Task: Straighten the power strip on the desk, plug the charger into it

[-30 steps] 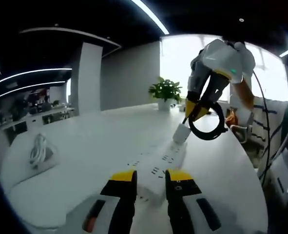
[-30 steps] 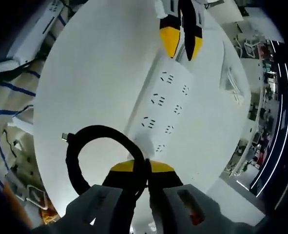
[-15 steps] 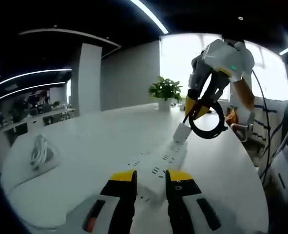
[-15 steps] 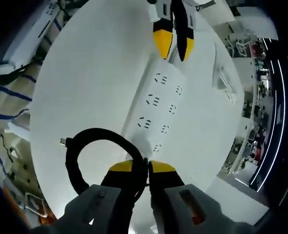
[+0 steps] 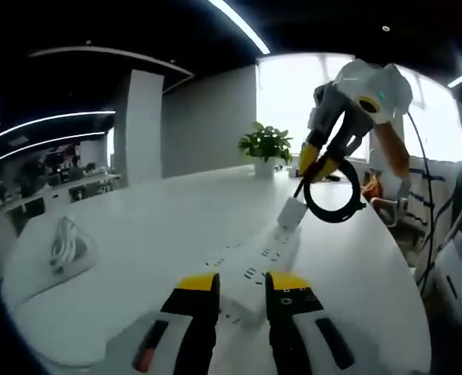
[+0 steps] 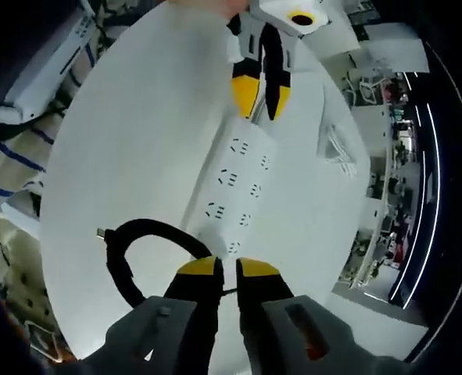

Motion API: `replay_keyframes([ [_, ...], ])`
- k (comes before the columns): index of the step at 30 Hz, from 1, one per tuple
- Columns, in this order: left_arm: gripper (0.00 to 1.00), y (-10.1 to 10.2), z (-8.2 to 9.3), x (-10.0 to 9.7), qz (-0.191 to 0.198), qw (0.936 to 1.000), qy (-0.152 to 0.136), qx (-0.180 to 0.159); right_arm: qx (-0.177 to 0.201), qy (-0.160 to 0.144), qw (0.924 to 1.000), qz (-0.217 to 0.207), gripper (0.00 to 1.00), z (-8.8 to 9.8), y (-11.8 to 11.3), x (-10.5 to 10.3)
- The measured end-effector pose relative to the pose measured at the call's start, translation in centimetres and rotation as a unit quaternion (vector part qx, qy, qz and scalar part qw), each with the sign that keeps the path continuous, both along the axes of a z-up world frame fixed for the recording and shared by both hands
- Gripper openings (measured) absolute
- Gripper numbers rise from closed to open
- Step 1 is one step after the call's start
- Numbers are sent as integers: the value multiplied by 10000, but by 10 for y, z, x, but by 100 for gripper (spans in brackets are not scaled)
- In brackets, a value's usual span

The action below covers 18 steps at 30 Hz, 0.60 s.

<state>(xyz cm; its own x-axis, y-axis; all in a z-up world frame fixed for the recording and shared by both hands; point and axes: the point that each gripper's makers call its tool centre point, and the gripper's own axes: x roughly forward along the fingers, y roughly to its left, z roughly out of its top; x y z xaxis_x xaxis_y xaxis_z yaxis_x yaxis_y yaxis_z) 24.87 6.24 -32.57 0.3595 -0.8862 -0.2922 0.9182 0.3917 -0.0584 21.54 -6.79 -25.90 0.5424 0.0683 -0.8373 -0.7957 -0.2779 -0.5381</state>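
Note:
A long white power strip (image 5: 263, 256) lies on the white desk (image 5: 152, 226), and my left gripper (image 5: 242, 283) is shut on its near end. A white charger (image 5: 291, 212) stands in the strip's far end, and its black cable (image 5: 348, 207) curls up in a loop. My right gripper (image 5: 313, 166) hovers at the top of that loop. In the right gripper view, my right gripper (image 6: 229, 269) stands slightly open with bare desk showing between the tips. The cable (image 6: 121, 258) arcs just left of its left fingertip. The strip (image 6: 234, 180) runs up to the left gripper (image 6: 262, 98).
A potted plant (image 5: 266, 147) stands at the desk's far edge. A bundle of white cord (image 5: 62, 242) lies at the left. The person's arm (image 5: 391, 148) reaches in from the right. The cable's free plug (image 6: 102, 232) lies near the desk's rounded edge.
My right gripper has parted its jaws off the black cable and drawn back a little from the strip. The left gripper and the strip have stayed put.

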Motion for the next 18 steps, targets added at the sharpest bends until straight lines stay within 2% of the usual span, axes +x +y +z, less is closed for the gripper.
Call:
replay_keyframes([
  [5, 23, 0, 3, 0, -9, 10000, -19, -25, 561, -393, 9976, 105, 8, 24, -1, 3],
  [8, 23, 0, 3, 0, -10, 10000, -29, -24, 969, -422, 9944, -20, 7, 40, -10, 1],
  [10, 23, 0, 4, 0, -14, 10000, -36, -30, 1238, -491, 9911, 91, 7, 47, -14, -3],
  [12, 23, 0, 4, 0, -18, 10000, -36, -40, 1545, -586, 9862, -14, 8, 54, -23, -4],
  [15, 23, 0, 4, 1, -13, 10000, -45, -36, 1797, -736, 9809, -122, 9, 60, -42, -4],
  [16, 23, 0, 4, 1, -12, 10000, -42, -35, 1820, -749, 9803, -140, 9, 60, -47, -4],
  [18, 23, 0, 2, 2, 0, 10000, -23, -25, 2104, -766, 9739, -363, 9, 59, -63, -5],
])
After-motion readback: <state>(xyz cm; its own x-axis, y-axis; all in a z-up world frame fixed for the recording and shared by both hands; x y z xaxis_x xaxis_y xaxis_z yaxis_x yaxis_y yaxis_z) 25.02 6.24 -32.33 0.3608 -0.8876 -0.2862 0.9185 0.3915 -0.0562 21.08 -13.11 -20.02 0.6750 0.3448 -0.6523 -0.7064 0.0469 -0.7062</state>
